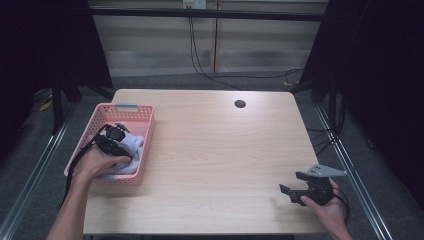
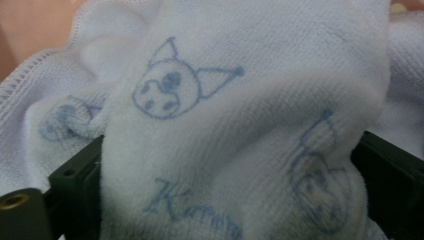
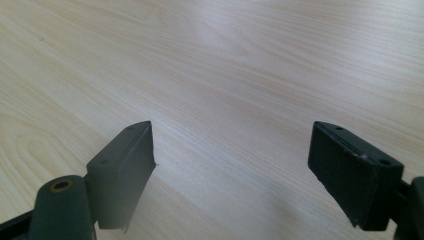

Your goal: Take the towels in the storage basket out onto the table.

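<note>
Left gripper (image 1: 118,140): down in the pink basket (image 1: 146,120); its jaws pinch a fold of the white cloth (image 2: 240,130), likely to lift it
Cloth: bunched in the basket
Right gripper (image 3: 230,170): wide open, holding nothing; waits over the bare surface (image 1: 220,145)

A light wooden table (image 1: 215,150) filled the middle of the frame, its top pale and grained. Near its far edge, right of centre, sat a small dark round hole (image 1: 240,104). Beyond the table, in the upper part of the frame, black cables (image 1: 200,62) hung down a pale panelled wall (image 1: 160,45) and trailed across the grey floor (image 1: 210,80). Dark curtains (image 1: 385,75) stood at upper left and right.
</note>
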A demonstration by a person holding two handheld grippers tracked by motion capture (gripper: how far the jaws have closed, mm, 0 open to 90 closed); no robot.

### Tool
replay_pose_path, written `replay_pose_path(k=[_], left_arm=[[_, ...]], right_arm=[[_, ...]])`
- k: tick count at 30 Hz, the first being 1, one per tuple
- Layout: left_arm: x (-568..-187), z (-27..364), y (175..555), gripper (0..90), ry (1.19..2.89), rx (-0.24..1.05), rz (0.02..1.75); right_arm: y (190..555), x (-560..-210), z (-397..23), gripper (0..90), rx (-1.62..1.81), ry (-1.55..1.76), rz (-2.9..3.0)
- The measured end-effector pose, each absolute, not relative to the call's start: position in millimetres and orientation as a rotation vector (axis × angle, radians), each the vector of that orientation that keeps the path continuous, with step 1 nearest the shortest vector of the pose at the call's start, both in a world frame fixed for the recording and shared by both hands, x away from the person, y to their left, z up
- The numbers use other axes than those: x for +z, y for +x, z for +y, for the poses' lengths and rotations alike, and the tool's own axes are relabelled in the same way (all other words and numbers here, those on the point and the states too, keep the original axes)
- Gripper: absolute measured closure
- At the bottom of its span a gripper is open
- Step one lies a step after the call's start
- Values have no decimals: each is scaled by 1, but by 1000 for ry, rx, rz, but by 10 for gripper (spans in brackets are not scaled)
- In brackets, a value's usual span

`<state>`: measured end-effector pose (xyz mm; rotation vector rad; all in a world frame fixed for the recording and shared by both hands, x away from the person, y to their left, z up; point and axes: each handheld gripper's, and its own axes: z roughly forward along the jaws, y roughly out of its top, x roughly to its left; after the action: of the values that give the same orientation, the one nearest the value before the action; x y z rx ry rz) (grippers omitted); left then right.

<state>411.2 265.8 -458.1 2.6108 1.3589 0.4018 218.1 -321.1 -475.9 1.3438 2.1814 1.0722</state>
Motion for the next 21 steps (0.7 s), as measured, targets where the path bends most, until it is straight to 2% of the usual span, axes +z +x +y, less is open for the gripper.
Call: replay_pose_path(k=[2, 5, 6, 8, 14, 17, 21], left_arm=[[-456, 268, 413, 108, 2588, 412, 1388], [-453, 276, 415, 286, 2543, 431, 1391], [-452, 278, 416, 286, 2539, 443, 1391], [-450, 282, 417, 372, 2520, 427, 1399], [-446, 291, 414, 472, 2443, 414, 1399], [-444, 302, 412, 486, 2354, 366, 1411], [-441, 308, 408, 498, 2324, 342, 1393]], right_arm=[[219, -477, -322, 186, 1066, 1341, 2186], [221, -477, -323, 182, 1078, 1364, 2178], [221, -477, -323, 182, 1078, 1364, 2178], [221, -477, -322, 181, 1079, 1358, 2181], [221, -478, -321, 181, 1077, 1357, 2190], [222, -478, -322, 181, 1079, 1369, 2186], [222, -478, -321, 180, 1079, 1374, 2188]])
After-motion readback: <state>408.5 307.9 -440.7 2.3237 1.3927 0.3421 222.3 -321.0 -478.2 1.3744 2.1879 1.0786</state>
